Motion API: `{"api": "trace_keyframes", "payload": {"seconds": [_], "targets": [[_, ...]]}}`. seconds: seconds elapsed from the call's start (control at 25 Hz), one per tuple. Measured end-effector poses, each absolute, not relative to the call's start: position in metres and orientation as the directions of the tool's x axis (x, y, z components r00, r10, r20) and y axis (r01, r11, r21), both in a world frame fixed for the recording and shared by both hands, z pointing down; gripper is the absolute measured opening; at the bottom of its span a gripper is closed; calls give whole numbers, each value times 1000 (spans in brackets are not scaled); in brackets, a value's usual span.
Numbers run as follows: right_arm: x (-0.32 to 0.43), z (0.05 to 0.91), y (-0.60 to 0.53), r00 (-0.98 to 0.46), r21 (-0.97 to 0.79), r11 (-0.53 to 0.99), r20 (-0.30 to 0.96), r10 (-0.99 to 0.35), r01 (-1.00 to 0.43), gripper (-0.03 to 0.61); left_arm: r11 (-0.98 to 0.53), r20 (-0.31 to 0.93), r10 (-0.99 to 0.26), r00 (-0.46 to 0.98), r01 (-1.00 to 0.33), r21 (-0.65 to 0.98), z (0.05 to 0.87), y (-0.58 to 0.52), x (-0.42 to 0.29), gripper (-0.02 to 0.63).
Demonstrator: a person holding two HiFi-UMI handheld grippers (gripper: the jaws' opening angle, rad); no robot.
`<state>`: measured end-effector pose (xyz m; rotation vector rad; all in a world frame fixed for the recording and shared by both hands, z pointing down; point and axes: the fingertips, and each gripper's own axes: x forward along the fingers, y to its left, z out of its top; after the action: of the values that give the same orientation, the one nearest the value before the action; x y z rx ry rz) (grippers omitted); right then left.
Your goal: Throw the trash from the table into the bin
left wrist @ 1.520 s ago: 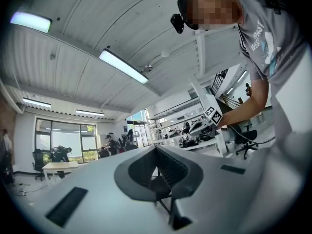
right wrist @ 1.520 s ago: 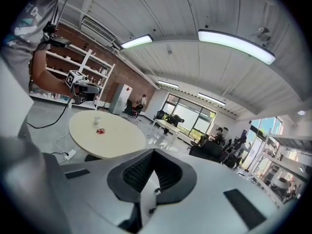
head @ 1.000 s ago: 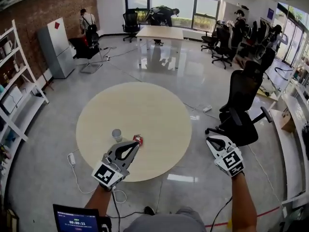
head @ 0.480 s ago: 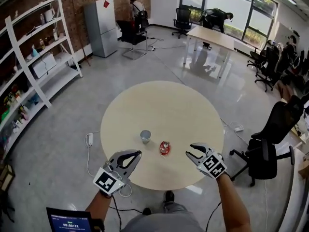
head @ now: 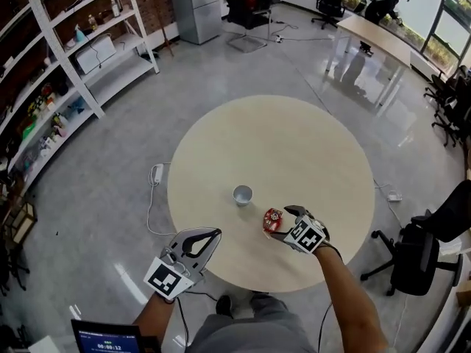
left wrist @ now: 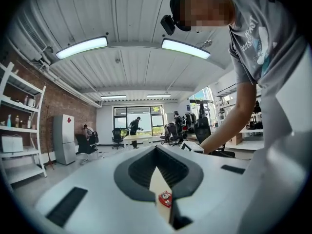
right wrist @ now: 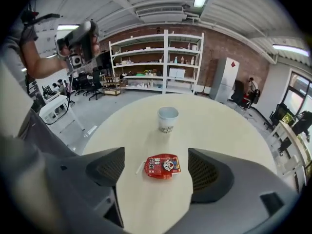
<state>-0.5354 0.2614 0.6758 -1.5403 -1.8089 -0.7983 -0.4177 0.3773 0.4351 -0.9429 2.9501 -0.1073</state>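
A red snack packet (head: 272, 218) lies flat on the round beige table (head: 309, 145), near its front edge. A white paper cup (head: 242, 194) stands upright just left of and beyond it. My right gripper (head: 284, 222) points down at the packet; its jaws are opening, with the packet (right wrist: 163, 166) on the table between them, untouched by either pad. In the right gripper view (right wrist: 157, 153) the cup (right wrist: 167, 119) stands farther on. My left gripper (head: 215, 233) hovers at the table's near-left edge, tips together and empty. In the left gripper view (left wrist: 156, 149) the packet (left wrist: 165, 198) shows through the slit.
A short white straw (right wrist: 140, 167) lies beside the packet. A white power strip (head: 157, 173) with its cable lies on the floor left of the table. Shelves (head: 73, 50) line the left wall. A black office chair (head: 423, 252) stands at the right. No bin shows.
My right gripper swung in from beside the table at the right, came down over the red packet and opened its jaws. The left gripper drew back to the table's edge. The head view tilted further down.
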Motion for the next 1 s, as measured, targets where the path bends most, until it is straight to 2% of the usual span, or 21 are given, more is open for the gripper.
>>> {"api": "trace_keyframes", "payload": {"seconds": [0.32, 0.72, 0.8, 1.0], "targets": [[-567, 766, 277, -33, 2, 67, 885, 465, 998, 383, 871, 48, -491, -870, -492, -10, 463, 403, -432, 43], [-570, 777, 304, 56, -70, 18, 899, 434, 997, 388, 883, 65, -470, -880, -469, 21, 467, 438, -431, 43], [-571, 779, 302, 51, -56, 0, 911, 410, 998, 427, 878, 66, -479, -876, -478, 20, 469, 437, -433, 43], [-580, 781, 299, -32, 2, 71, 903, 428, 997, 431, 868, 74, -496, -865, -496, 20, 468, 433, -438, 43]]}}
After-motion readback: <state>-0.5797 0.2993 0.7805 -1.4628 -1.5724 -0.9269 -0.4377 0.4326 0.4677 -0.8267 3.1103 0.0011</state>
